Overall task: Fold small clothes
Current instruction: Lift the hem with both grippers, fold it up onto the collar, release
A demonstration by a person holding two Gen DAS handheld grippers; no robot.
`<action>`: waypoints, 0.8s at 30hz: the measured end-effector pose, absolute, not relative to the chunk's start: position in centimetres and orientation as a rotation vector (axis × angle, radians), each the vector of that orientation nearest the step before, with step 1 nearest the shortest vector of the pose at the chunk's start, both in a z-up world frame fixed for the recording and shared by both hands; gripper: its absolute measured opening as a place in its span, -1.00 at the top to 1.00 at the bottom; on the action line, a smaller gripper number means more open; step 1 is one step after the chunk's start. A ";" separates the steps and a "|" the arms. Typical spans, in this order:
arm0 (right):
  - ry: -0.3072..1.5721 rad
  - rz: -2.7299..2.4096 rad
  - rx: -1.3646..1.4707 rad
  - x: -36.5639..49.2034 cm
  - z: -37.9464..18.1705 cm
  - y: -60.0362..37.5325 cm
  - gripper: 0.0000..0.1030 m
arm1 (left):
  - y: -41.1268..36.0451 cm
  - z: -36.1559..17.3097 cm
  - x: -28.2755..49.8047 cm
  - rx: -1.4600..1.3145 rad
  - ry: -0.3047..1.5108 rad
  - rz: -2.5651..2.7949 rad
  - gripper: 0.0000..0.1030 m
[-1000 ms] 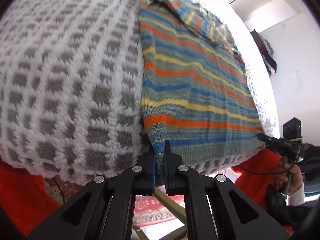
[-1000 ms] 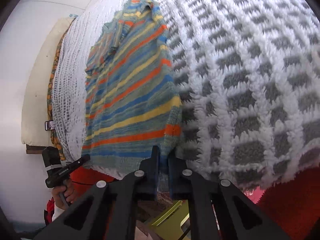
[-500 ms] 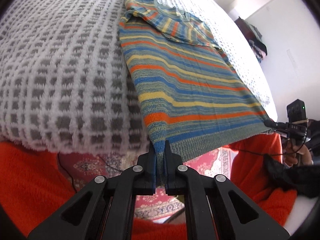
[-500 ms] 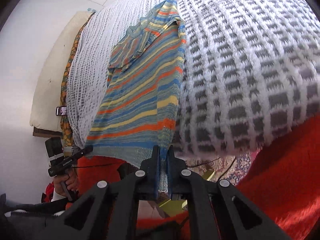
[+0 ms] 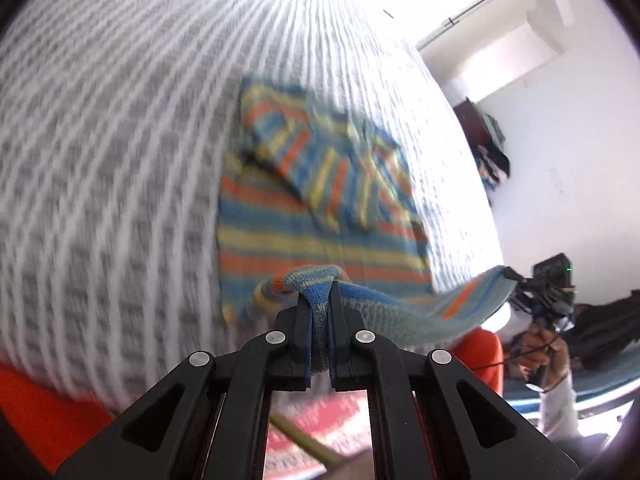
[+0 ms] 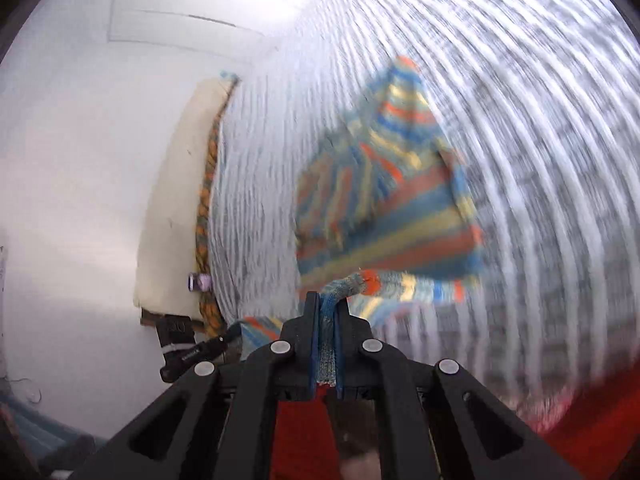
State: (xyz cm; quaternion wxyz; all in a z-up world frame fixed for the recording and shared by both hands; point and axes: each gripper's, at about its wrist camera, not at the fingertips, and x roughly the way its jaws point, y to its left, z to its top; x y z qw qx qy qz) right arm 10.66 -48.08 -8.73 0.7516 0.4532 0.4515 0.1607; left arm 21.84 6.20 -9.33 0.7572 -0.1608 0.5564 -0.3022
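A small knitted sweater with blue, orange and yellow stripes lies on a white and grey checked blanket. My left gripper is shut on one bottom hem corner, lifted above the blanket. My right gripper is shut on the other hem corner, also lifted. The hem stretches between both grippers and curls over the sweater's lower part. The right gripper shows at the right edge of the left wrist view. The left gripper shows in the right wrist view. Both views are motion blurred.
The blanket covers a bed with an orange cover at its near edge. A cream headboard cushion stands by the white wall. A patterned rug lies on the floor below. Dark clothes hang at the far wall.
Both grippers have lifted the hem off the bed edge and carried it forward over the sweater. The sweater's lower part now folds up toward the sleeves.
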 end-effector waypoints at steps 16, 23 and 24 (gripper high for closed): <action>0.959 -0.006 0.968 37.3 -16.6 -54.4 0.13 | -5.5 -15.8 47.0 -0.097 1.243 -0.367 0.04; 0.943 0.024 0.956 36.2 -16.9 -55.1 -0.24 | -2.2 -15.3 45.4 -0.178 1.141 -0.325 -0.14; 0.969 0.063 0.940 36.0 -16.9 -54.4 -0.24 | -2.5 -15.1 44.4 -0.180 1.127 -0.364 -0.16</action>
